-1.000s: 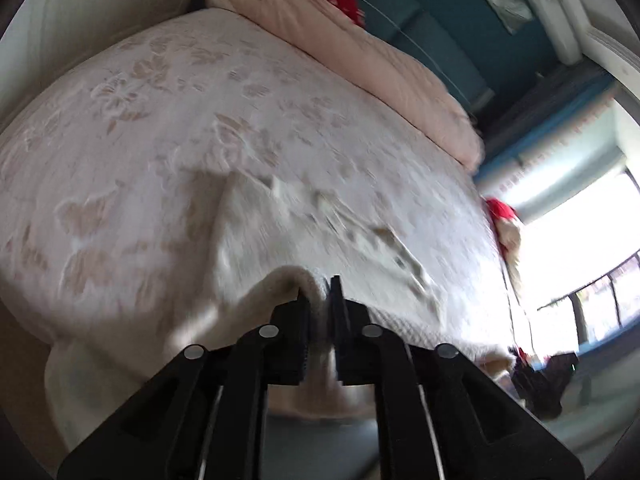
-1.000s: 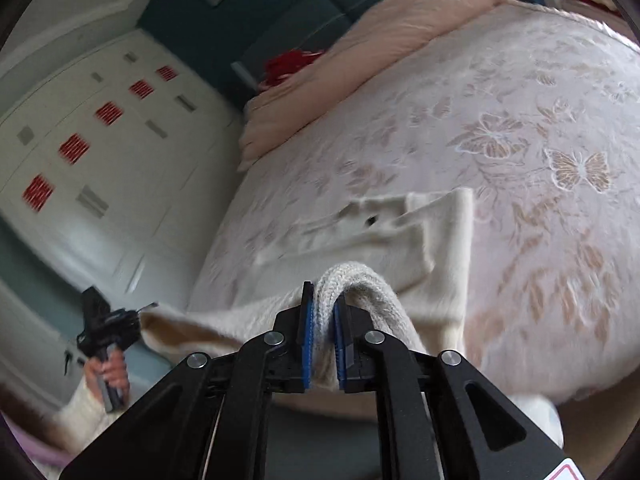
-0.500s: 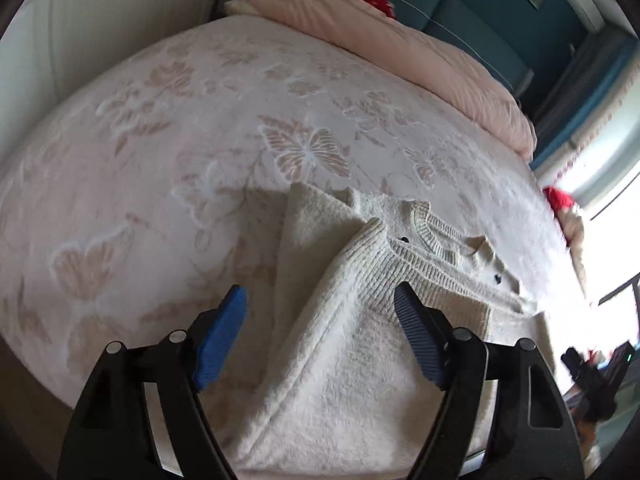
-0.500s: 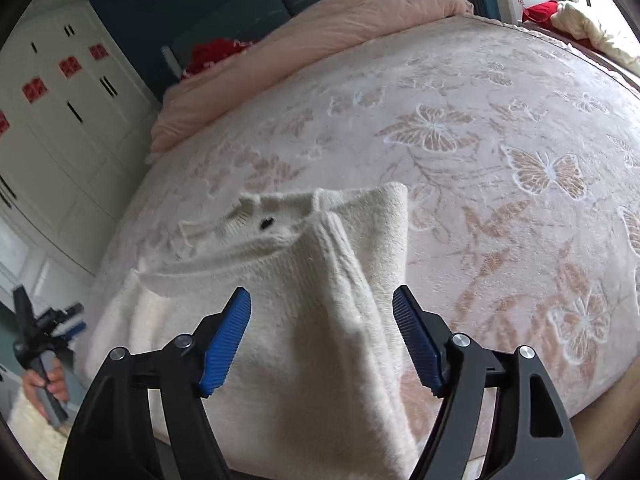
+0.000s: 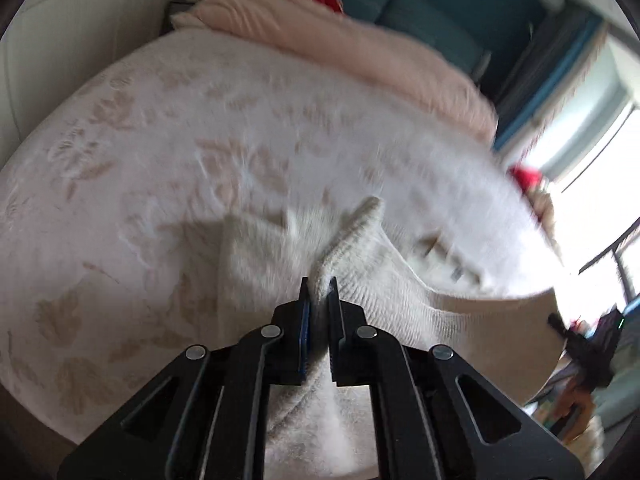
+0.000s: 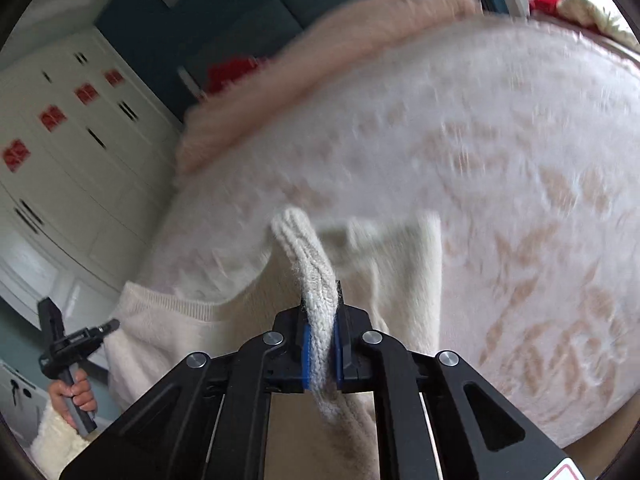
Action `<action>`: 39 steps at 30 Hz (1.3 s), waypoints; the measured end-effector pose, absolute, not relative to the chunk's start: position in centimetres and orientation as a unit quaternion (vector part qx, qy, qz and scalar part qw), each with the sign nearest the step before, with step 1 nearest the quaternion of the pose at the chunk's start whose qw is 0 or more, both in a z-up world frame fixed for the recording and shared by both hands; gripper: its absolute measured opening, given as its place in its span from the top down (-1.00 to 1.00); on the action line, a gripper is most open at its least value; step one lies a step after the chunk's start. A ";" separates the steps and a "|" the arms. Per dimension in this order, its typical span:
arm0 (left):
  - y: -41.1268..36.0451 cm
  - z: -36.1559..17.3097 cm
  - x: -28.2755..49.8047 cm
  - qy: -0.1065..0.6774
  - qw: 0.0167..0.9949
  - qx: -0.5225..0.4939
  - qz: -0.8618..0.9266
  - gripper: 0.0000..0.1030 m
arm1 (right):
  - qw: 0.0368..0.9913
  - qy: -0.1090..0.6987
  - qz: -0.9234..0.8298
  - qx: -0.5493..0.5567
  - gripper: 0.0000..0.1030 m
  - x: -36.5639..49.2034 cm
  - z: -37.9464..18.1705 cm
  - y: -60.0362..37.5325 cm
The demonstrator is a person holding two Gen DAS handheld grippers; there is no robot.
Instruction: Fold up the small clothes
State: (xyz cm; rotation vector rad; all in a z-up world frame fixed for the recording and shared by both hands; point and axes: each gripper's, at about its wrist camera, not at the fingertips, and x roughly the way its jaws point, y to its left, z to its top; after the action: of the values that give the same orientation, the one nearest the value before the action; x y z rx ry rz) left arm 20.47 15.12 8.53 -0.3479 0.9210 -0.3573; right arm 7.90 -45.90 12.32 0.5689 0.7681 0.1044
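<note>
Across most of both frames, bed [image 5: 168, 168] in pale flowered cover. Lower centre, cream sweater [image 5: 400, 304] spread on it. Left gripper [image 5: 318, 292] just closed, pinching ribbed sweater edge; right gripper [image 6: 321, 316] likewise clamped on another ribbed fold.

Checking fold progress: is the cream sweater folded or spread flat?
Neither: the cream sweater lies bunched on the bed, its ribbed edges pinched up by both grippers.

Each gripper [image 5: 319, 294] [image 6: 321, 318] is matte black with blue pads and round silver screws. At lower left of the right wrist view, a fluffy cream sleeve [image 6: 56, 436] shows.
</note>
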 end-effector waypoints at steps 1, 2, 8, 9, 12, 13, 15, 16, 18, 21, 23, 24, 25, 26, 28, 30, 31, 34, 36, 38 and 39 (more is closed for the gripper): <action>15.6 9.6 20.8 0.430 0.871 -0.173 -0.166 0.89 | 0.895 0.347 0.049 0.276 0.85 7.7 13.9 -46.4; 16.0 10.5 21.4 0.420 0.878 -0.173 -0.153 0.89 | 0.903 0.327 0.044 0.277 0.85 7.9 15.3 -46.9; 13.3 6.3 28.9 0.464 0.871 -0.138 -0.087 0.87 | 0.872 0.398 -0.001 0.284 0.81 16.2 9.1 -47.5; 12.3 4.1 30.1 0.479 0.867 -0.118 -0.072 0.87 | 0.860 0.425 -0.010 0.282 0.80 17.7 6.8 -47.2; 11.1 -1.9 31.5 0.527 0.845 -0.084 -0.033 0.86 | 0.831 0.488 -0.033 0.265 0.73 20.0 2.1 -46.1; 11.3 -2.4 31.3 0.524 0.846 -0.091 -0.032 0.82 | 0.834 0.481 -0.031 0.268 0.68 19.7 2.0 -45.9; 12.0 -2.2 30.3 0.511 0.851 -0.112 -0.038 0.81 | 0.843 0.457 -0.022 0.282 0.51 18.6 3.1 -45.7; 12.4 -1.9 30.0 0.511 0.850 -0.120 -0.045 0.79 | 0.847 0.449 -0.011 0.284 0.26 18.0 3.7 -45.7; 12.8 -1.4 29.8 0.510 0.849 -0.124 -0.057 0.78 | 0.854 0.448 -0.009 0.265 -0.04 17.5 4.2 -45.4; 12.8 -1.6 30.4 0.520 0.843 -0.128 -0.057 0.52 | 0.849 0.466 -0.018 0.248 -0.06 18.3 3.7 -45.5; 12.2 -1.9 30.9 0.520 0.842 -0.130 -0.059 0.51 | 0.842 0.476 -0.023 0.251 0.03 19.2 2.9 -45.4; 11.7 -1.8 30.8 0.517 0.845 -0.123 -0.057 0.57 | 0.840 0.479 -0.016 0.252 0.71 19.6 2.5 -45.3; 11.3 -1.7 30.8 0.512 0.850 -0.108 -0.056 0.89 | 0.838 0.484 -0.009 0.252 0.84 19.7 2.6 -45.1; 11.1 -1.4 30.7 0.508 0.854 -0.102 -0.052 0.87 | 0.840 0.478 -0.013 0.257 0.84 19.7 3.1 -45.2; 11.5 -0.7 30.7 0.498 0.860 -0.104 -0.044 0.87 | 0.855 0.437 -0.015 0.278 0.86 19.0 5.0 -46.0; 12.2 -0.9 31.1 0.499 0.860 -0.104 -0.029 0.87 | 0.866 0.406 -0.032 0.289 0.86 18.1 6.3 -47.3; 12.5 -1.4 31.5 0.507 0.855 -0.106 -0.024 0.87 | 0.865 0.412 -0.046 0.283 0.86 18.2 5.6 -48.0; 12.9 -3.5 32.6 0.522 0.844 -0.121 -0.011 0.86 | 0.824 0.492 -0.051 0.277 0.85 20.1 0.9 -48.4; 12.6 -3.1 32.5 0.518 0.847 -0.120 -0.010 0.81 | 0.835 0.479 -0.049 0.268 0.65 20.0 1.7 -48.0; 12.9 -2.4 31.9 0.517 0.845 -0.134 -0.025 0.75 | 0.842 0.456 -0.046 0.284 0.47 19.0 3.7 -48.0; 13.2 -1.8 31.4 0.516 0.844 -0.143 -0.035 0.73 | 0.847 0.445 -0.039 0.289 0.31 18.0 4.8 -48.1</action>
State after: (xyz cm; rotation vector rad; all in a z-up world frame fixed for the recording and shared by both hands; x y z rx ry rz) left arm 31.37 13.23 -1.82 -0.3028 1.0885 -0.0738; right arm 18.04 -48.10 4.77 0.6093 0.9387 -0.0830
